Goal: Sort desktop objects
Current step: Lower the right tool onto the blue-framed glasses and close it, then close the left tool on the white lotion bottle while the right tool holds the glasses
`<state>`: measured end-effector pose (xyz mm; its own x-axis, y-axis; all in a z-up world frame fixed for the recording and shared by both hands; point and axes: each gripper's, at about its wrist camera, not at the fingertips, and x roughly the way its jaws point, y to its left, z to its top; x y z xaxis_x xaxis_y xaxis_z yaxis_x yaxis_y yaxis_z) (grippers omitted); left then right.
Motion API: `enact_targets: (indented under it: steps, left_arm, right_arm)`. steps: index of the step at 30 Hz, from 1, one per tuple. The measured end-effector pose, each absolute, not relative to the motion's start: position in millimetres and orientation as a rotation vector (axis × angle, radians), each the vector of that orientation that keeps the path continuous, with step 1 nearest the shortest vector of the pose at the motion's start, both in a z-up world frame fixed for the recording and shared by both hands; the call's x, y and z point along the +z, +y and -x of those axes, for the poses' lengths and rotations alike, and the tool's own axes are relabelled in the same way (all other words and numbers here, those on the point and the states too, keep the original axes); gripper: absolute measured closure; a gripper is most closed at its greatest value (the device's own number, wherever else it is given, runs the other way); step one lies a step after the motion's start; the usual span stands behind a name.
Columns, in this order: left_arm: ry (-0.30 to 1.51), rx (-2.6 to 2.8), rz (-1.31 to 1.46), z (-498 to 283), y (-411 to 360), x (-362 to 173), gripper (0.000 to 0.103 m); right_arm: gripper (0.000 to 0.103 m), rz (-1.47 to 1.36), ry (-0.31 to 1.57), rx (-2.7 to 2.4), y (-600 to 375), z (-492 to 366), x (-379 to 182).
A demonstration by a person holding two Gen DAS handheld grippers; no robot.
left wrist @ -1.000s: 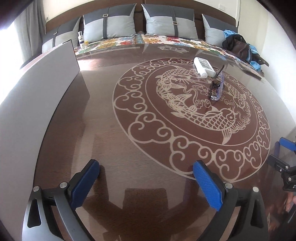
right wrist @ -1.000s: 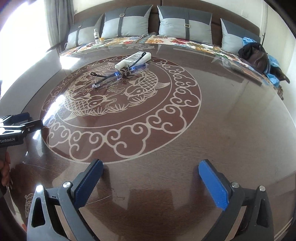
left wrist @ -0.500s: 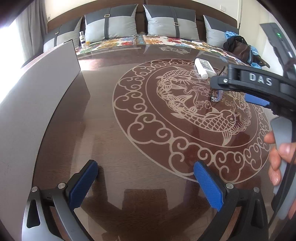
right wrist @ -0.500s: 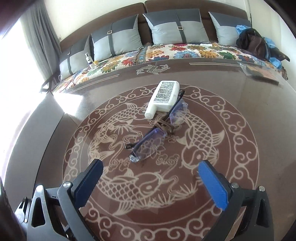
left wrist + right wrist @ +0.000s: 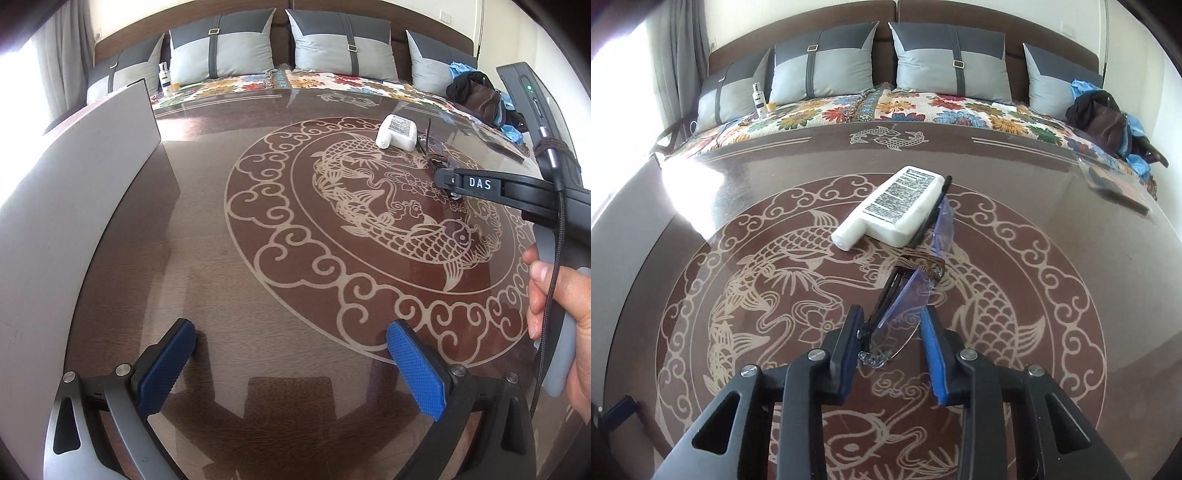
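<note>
Glasses [image 5: 905,299] lengthwise toward cushions, beside bottle [image 5: 894,206]

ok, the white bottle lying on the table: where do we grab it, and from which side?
Probably the bottle by its narrow cap end, from the near left: it lies flat, its body looks wide, and the glasses lie along its right side.

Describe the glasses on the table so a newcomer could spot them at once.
Find the big fish medallion inlaid in the brown table. Near its middle lies a white bottle, and the glasses lie folded against its right side, their near end between the right gripper pads, which have just been closing. Unlike the opaque bottle, they have clear bluish lenses and thin dark arms.
</note>
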<state>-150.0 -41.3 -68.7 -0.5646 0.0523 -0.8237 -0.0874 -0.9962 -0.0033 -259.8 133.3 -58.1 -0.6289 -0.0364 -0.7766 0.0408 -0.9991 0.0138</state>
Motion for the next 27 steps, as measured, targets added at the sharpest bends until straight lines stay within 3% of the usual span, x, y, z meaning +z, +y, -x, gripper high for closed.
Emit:
enact_targets:
  steps: [4, 18, 20, 24, 27]
  left_arm:
    - [0.058, 2.710, 1.425, 150, -41, -69, 0.000]
    - [0.056, 2.718, 1.430, 149, -41, -69, 0.000]
    - [0.057, 2.721, 1.436, 150, -40, -69, 0.000]
    - [0.072, 2.677, 1.472, 173, -29, -69, 0.000]
    - [0.101, 2.632, 1.484, 209, -5, -69, 0.000]
  right_arm:
    - [0.078, -1.337, 0.005, -2.817, 166, 246, -58]
    - [0.077, -1.406, -0.162, -2.966, 305, 179, -57]
    - [0.071, -1.394, -0.172, -2.951, 306, 176, -57]
    - [0.046, -1.380, -0.213, -2.928, 308, 174, -58]
    - [0.044, -1.367, -0.248, -2.921, 311, 173, -58]
